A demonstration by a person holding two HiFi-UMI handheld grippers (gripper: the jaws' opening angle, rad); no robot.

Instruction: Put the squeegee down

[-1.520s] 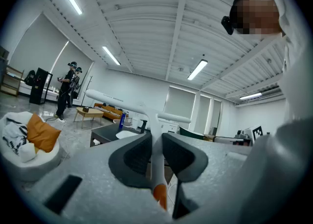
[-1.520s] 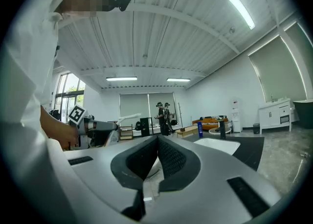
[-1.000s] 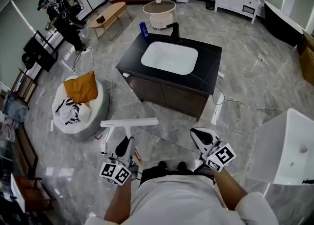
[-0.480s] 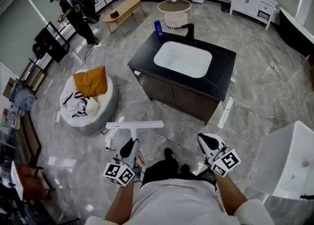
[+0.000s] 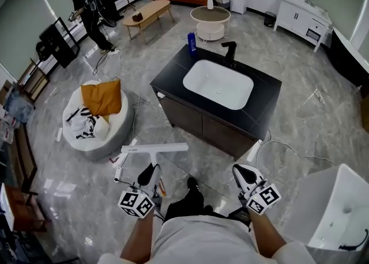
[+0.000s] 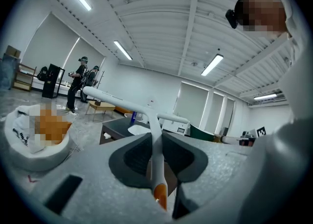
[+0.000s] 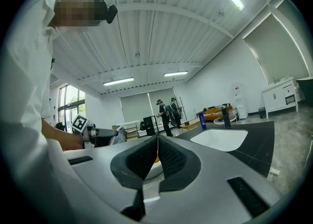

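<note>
- The left gripper (image 6: 155, 152) has its jaws closed on the white handle of the squeegee (image 6: 146, 113). The handle's orange end sticks out behind the pads, toward the camera.
- In the head view the squeegee (image 5: 154, 149) is held off the floor. Its long white blade lies crosswise at the far end, beyond the left gripper (image 5: 151, 170).
- The right gripper (image 7: 157, 154) has its jaws pressed together with nothing between them. In the head view it (image 5: 241, 172) hangs well to the right of the squeegee.
- Both grippers are over the grey marble floor (image 5: 300, 119), in front of the person's white shirt (image 5: 202, 240).
- Beyond the blade stands a vanity with a black countertop (image 5: 262, 104), which holds a white basin (image 5: 218, 84).
- A black faucet (image 5: 230, 52) rises at the countertop's far edge, and a blue bottle (image 5: 191, 42) stands at its far left corner.
- A white beanbag (image 5: 81, 136) carrying an orange cushion (image 5: 102, 98) sits on the floor left of the vanity.
- Two people (image 5: 86, 6) stand at the room's far left.
</note>
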